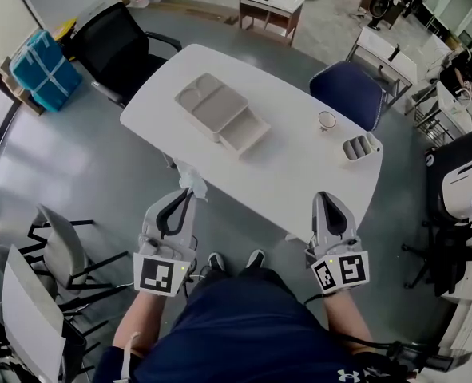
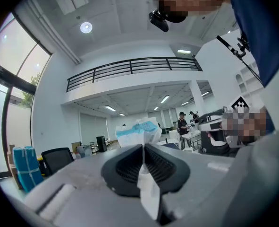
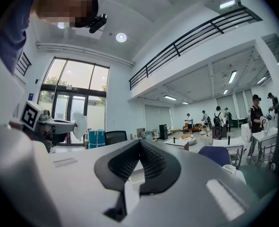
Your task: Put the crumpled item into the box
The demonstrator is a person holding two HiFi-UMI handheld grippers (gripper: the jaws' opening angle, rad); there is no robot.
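A crumpled white item with blue print (image 2: 137,129) sticks up between the jaws of my left gripper (image 2: 143,148), which is shut on it. In the head view the crumpled item (image 1: 192,182) hangs at the table's near edge, at the tip of the left gripper (image 1: 188,194). The beige box (image 1: 206,102) lies open on the white table (image 1: 291,174), its lid beside it, farther off and slightly to the right. My right gripper (image 1: 326,198) hovers at the table's near right edge. The right gripper (image 3: 139,142) has its jaws together with nothing held.
A small round cup (image 1: 327,120) and a grey slotted holder (image 1: 359,148) stand near the table's right end. A black chair (image 1: 116,50) and a blue chair (image 1: 349,92) flank the far side. Folding chairs (image 1: 56,254) stand at my left.
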